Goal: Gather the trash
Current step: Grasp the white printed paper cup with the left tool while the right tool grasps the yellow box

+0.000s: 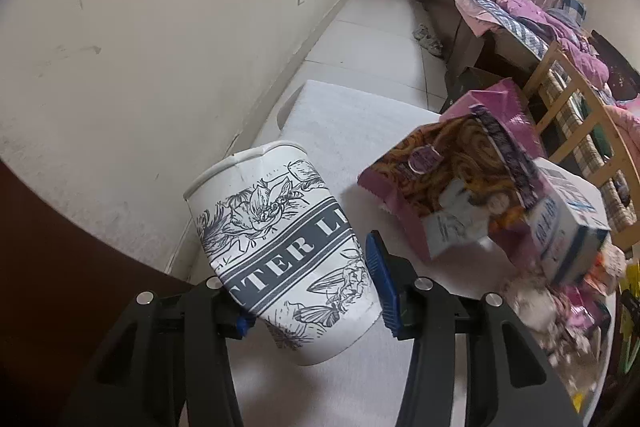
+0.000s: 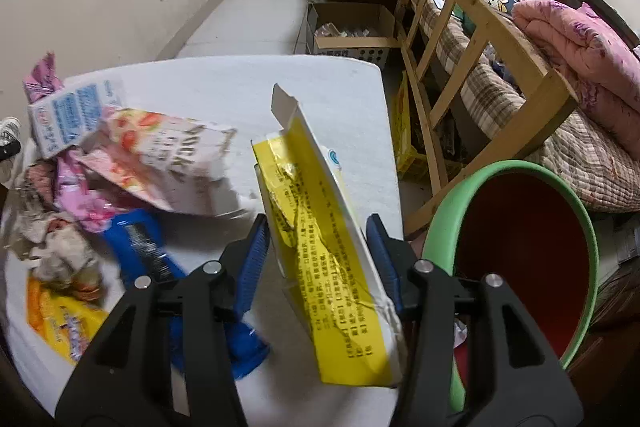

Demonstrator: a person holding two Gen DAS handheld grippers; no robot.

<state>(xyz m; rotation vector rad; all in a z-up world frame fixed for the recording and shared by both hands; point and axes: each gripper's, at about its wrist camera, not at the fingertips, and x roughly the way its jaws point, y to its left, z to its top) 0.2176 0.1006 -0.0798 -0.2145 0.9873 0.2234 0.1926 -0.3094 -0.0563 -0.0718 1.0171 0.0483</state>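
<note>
White table [image 2: 224,83], bedroom: left tongs [image 1: 310,297] clamp paper cup [image 1: 280,239]; right tongs [image 2: 320,259] clamp yellow carton [image 2: 320,239]; release squarely over green-rimmed bin [image 2: 576,211]

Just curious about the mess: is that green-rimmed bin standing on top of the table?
No. The green-rimmed bin sits beside and below the white table's edge, by the wooden bed frame.

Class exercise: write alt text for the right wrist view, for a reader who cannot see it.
The right claw grips a flattened yellow carton above a white table, beside a green-rimmed bin to its right. Wrappers and cartons litter the table's left side.
</note>
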